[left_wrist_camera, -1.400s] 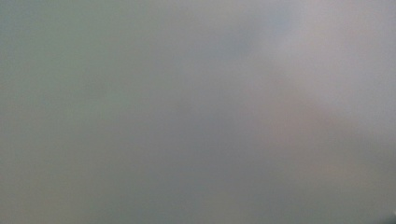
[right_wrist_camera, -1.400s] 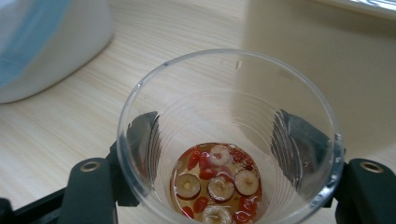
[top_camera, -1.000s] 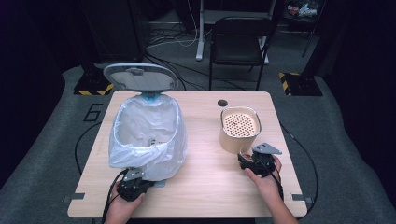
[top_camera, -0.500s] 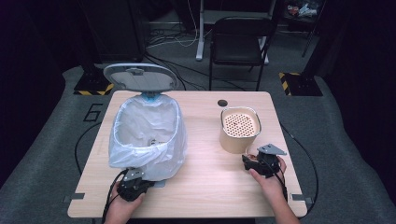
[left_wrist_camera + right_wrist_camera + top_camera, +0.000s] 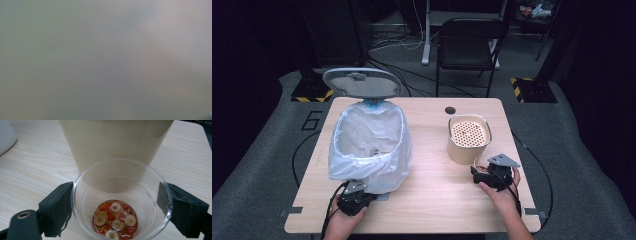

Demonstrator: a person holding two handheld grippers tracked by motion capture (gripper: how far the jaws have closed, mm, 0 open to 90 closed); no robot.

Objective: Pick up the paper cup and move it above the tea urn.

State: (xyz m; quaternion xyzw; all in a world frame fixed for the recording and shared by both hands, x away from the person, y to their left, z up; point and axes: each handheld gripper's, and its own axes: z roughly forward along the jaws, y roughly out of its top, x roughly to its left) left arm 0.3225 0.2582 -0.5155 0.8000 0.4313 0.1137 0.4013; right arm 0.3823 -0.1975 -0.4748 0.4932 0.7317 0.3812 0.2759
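Clear plastic cup (image 5: pixel 121 200), dregs of fruit slices and liquid at the bottom, sits just before the beige strainer container (image 5: pixel 468 138), pinched in the right gripper (image 5: pixel 117 212). Keep it level, squeeze gently. Left gripper (image 5: pixel 354 200) by the bag-lined bin (image 5: pixel 369 145); jaws unreadable.

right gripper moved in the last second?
Yes. In the high view the right gripper has drawn back from the beige container toward the table's near edge and slightly rightward, jaws clamped on the clear cup.
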